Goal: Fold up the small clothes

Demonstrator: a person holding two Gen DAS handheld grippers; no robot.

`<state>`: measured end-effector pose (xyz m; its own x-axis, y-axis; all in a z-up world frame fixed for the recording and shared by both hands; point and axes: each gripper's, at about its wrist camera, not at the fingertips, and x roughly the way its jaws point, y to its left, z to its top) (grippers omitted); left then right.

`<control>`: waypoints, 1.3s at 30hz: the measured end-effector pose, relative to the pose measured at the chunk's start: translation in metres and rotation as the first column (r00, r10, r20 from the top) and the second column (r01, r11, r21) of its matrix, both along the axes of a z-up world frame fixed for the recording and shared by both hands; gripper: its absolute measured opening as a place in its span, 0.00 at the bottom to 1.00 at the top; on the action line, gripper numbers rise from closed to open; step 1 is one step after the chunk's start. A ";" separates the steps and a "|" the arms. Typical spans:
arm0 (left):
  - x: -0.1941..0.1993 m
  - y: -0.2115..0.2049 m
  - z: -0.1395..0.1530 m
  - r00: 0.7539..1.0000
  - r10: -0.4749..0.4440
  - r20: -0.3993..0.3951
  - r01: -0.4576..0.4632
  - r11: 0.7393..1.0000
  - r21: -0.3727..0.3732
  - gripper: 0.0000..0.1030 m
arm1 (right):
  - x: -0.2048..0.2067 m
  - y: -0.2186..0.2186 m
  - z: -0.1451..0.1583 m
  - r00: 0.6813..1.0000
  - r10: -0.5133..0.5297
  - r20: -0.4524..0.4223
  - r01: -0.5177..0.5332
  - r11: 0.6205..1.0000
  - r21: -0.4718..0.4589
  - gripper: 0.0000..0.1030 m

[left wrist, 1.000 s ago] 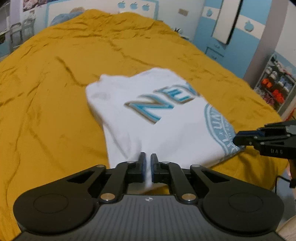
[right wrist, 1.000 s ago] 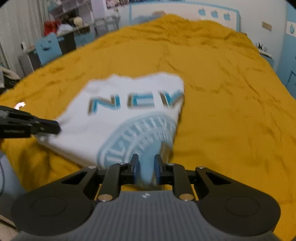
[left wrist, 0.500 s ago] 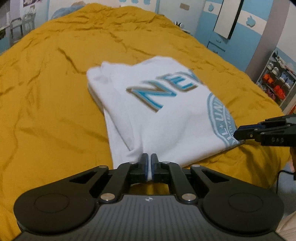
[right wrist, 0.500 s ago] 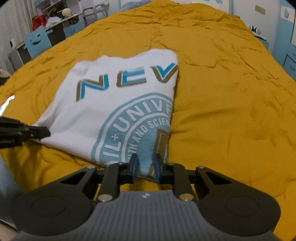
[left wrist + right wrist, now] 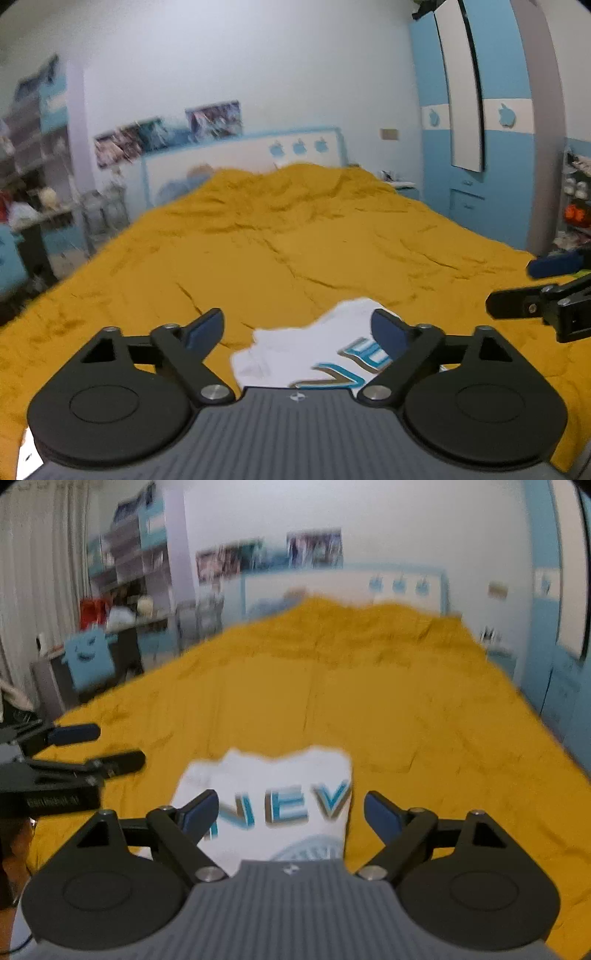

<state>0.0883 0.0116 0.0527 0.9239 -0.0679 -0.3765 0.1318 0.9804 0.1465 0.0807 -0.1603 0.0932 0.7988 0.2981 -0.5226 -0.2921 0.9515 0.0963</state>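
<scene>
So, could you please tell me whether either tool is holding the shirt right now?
Neither: the left tool and right tool are opening, clear of the folded shirt.

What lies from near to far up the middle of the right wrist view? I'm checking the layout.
Right gripper, jaws opening with nothing between them → folded white T-shirt → yellow bedspread → white headboard → posters on the wall.

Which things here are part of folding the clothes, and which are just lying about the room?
Part of the job:
white T-shirt, folded on the yellow bedspread
left gripper, jaws opening, nothing between them
right gripper, jaws opening, nothing between them

Just lying about:
posters
wardrobe
shelves
</scene>
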 end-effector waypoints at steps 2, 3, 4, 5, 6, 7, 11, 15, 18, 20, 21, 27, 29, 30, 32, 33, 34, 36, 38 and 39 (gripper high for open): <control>-0.009 -0.012 -0.002 0.996 0.086 0.035 -0.087 0.996 0.037 1.00 | -0.015 0.001 0.006 0.997 -0.020 0.071 0.020 1.000 0.004 0.80; -0.014 -0.017 -0.004 0.991 0.122 0.058 -0.125 0.990 0.058 1.00 | -0.021 0.002 0.007 0.995 -0.036 0.097 0.035 0.999 0.008 0.80; -0.019 -0.021 -0.006 0.986 0.150 0.076 -0.155 0.986 0.069 1.00 | -0.028 0.002 0.007 0.992 -0.054 0.111 0.053 0.999 0.015 0.80; -0.024 -0.022 -0.008 0.984 0.161 0.077 -0.166 0.984 0.066 1.00 | -0.033 0.003 0.007 0.991 -0.070 0.112 0.068 0.997 0.021 0.80; -0.028 -0.022 -0.010 0.985 0.163 0.065 -0.166 0.985 0.055 1.00 | -0.039 0.003 0.005 0.991 -0.082 0.109 0.079 0.996 0.028 0.80; -0.032 -0.021 -0.012 0.986 0.159 0.045 -0.160 0.986 0.034 1.00 | -0.047 0.004 0.004 0.990 -0.091 0.104 0.088 0.995 0.038 0.80; -0.049 -0.009 -0.019 0.988 0.155 -0.024 -0.156 0.985 -0.074 1.00 | -0.075 0.010 -0.002 0.986 -0.121 0.113 0.119 0.993 0.027 0.80; -0.061 -0.002 -0.023 0.985 0.163 -0.052 -0.167 0.982 -0.086 1.00 | -0.096 0.014 -0.014 0.988 -0.135 0.081 0.134 0.991 0.015 0.80; -0.069 -0.002 -0.027 0.985 0.157 -0.073 -0.162 0.985 -0.066 1.00 | -0.106 0.016 -0.025 0.989 -0.144 0.021 0.144 0.989 -0.012 0.80; -0.076 -0.007 -0.032 0.984 0.155 -0.091 -0.160 0.986 -0.052 1.00 | -0.112 0.015 -0.033 0.989 -0.149 -0.007 0.149 0.989 -0.023 0.80; -0.077 -0.009 -0.033 0.981 0.159 -0.108 -0.165 0.985 -0.043 1.00 | -0.114 0.015 -0.036 0.988 -0.152 -0.018 0.152 0.988 -0.022 0.80; -0.077 -0.008 -0.049 0.965 0.169 -0.200 -0.180 0.983 -0.037 1.00 | -0.121 0.021 -0.051 0.986 -0.147 -0.085 0.144 0.989 -0.040 0.80; -0.078 -0.010 -0.055 0.959 0.170 -0.229 -0.182 0.983 -0.032 1.00 | -0.119 0.022 -0.054 0.986 -0.135 -0.100 0.131 0.990 -0.043 0.80; -0.079 -0.010 -0.058 0.956 0.169 -0.240 -0.183 0.983 -0.035 1.00 | -0.119 0.024 -0.056 0.985 -0.135 -0.106 0.130 0.990 -0.054 0.80; -0.081 -0.009 -0.062 0.952 0.170 -0.255 -0.186 0.982 -0.040 1.00 | -0.117 0.025 -0.058 0.985 -0.132 -0.114 0.125 0.990 -0.063 0.80; -0.081 -0.009 -0.062 0.951 0.172 -0.258 -0.189 0.981 -0.042 1.00 | -0.117 0.026 -0.059 0.984 -0.131 -0.119 0.124 0.990 -0.064 0.80; -0.082 -0.008 -0.062 0.950 0.173 -0.260 -0.191 0.981 -0.044 1.00 | -0.116 0.026 -0.061 0.983 -0.129 -0.127 0.122 0.990 -0.063 0.80; -0.083 -0.007 -0.062 0.949 0.177 -0.262 -0.195 0.980 -0.047 1.00 | -0.115 0.026 -0.063 0.982 -0.126 -0.139 0.119 0.991 -0.062 0.80; -0.083 -0.008 -0.062 0.948 0.176 -0.264 -0.195 0.980 -0.047 1.00 | -0.115 0.026 -0.063 0.982 -0.122 -0.142 0.114 0.991 -0.063 0.80; -0.084 -0.008 -0.062 0.949 0.174 -0.263 -0.193 0.980 -0.046 1.00 | -0.115 0.026 -0.063 0.983 -0.121 -0.140 0.113 0.992 -0.063 0.80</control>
<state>0.0042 0.0039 -0.0089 0.7957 0.0587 -0.6028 -0.0274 0.9978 0.0609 -0.0342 -0.1338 0.0302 0.7420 0.1744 -0.6474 -0.1651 0.9834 0.0757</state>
